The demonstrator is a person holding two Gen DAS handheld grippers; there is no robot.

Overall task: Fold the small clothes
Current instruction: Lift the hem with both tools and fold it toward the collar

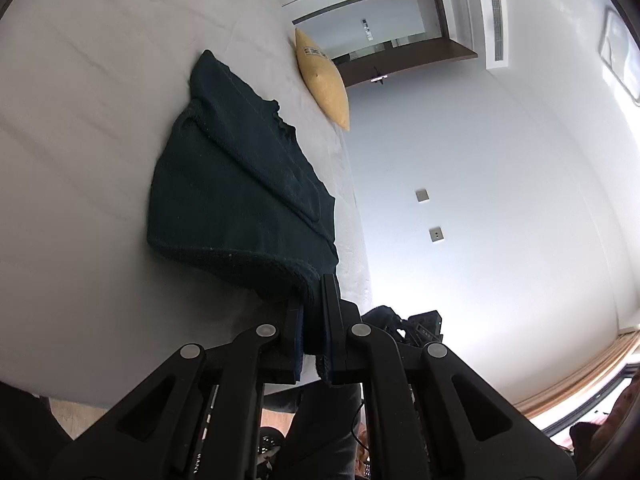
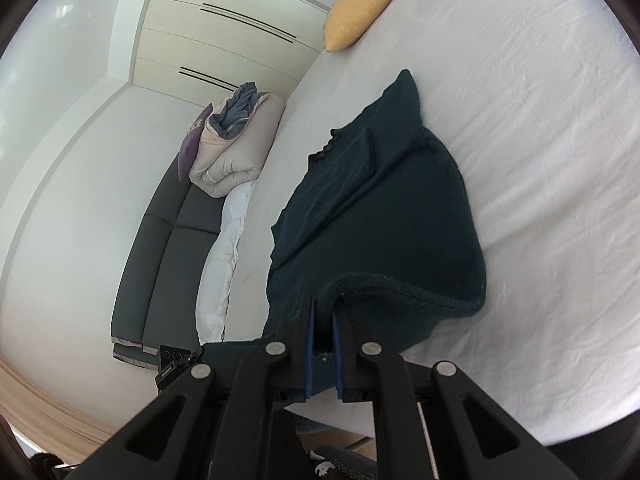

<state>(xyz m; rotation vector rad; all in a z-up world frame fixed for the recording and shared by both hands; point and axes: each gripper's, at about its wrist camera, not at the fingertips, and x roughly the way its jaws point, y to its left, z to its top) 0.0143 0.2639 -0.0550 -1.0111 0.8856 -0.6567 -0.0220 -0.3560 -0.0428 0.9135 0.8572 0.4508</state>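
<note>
A dark green knitted sweater (image 1: 232,184) lies on the white bed sheet (image 1: 80,120), its sides folded inward. My left gripper (image 1: 314,296) is shut on the sweater's near hem, which is lifted a little off the sheet. In the right wrist view the same sweater (image 2: 384,208) stretches away from my right gripper (image 2: 324,308), which is shut on the near hem at the other corner. The hem curls up between the two grips.
A yellow pillow (image 1: 324,76) lies beyond the sweater; it also shows in the right wrist view (image 2: 360,10). A folded duvet (image 2: 236,148) sits on a dark sofa (image 2: 168,240) beside the bed. The bed's near edge is just under the grippers.
</note>
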